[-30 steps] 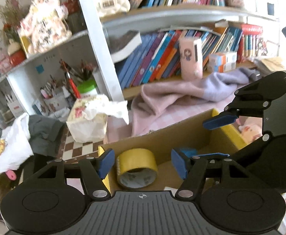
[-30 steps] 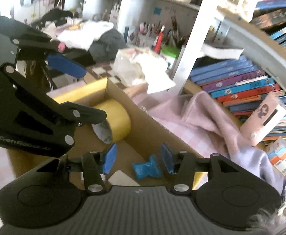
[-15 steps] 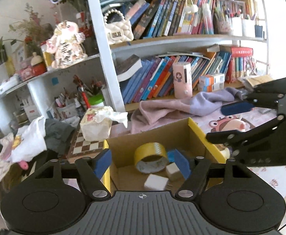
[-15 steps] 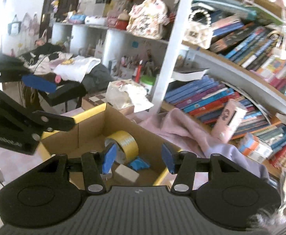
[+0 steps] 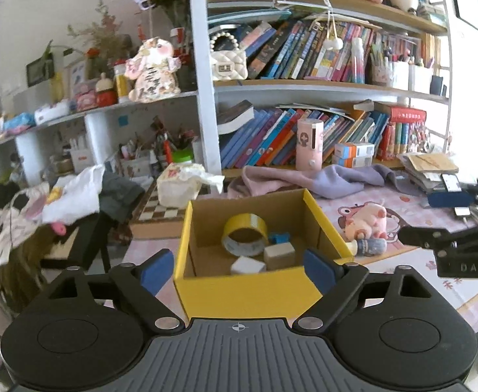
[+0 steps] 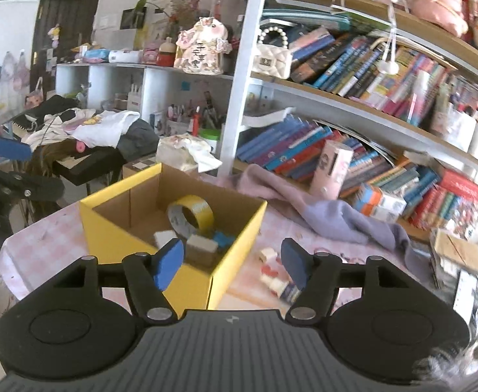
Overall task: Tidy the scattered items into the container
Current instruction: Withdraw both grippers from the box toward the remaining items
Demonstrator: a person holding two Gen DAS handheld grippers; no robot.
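A cardboard box with yellow outer walls stands on the pink tablecloth. It holds a yellow tape roll, a blue item and two pale blocks. My left gripper hovers short of the box's front wall, its jaws opening and nothing between the blue pads. In the right wrist view the box sits left of centre with the tape roll inside. My right gripper hangs before the box's near corner, jaws opening and nothing held. Small loose items lie on the cloth right of the box.
A pink plush toy and a small bottle lie right of the box. A pink-purple cloth, a pink canister and full bookshelves stand behind. A tissue pack and a pile of clothes are at the left.
Both grippers have drawn back and up from the box, so the whole box now shows in each view. Both pairs of jaws have spread wider.
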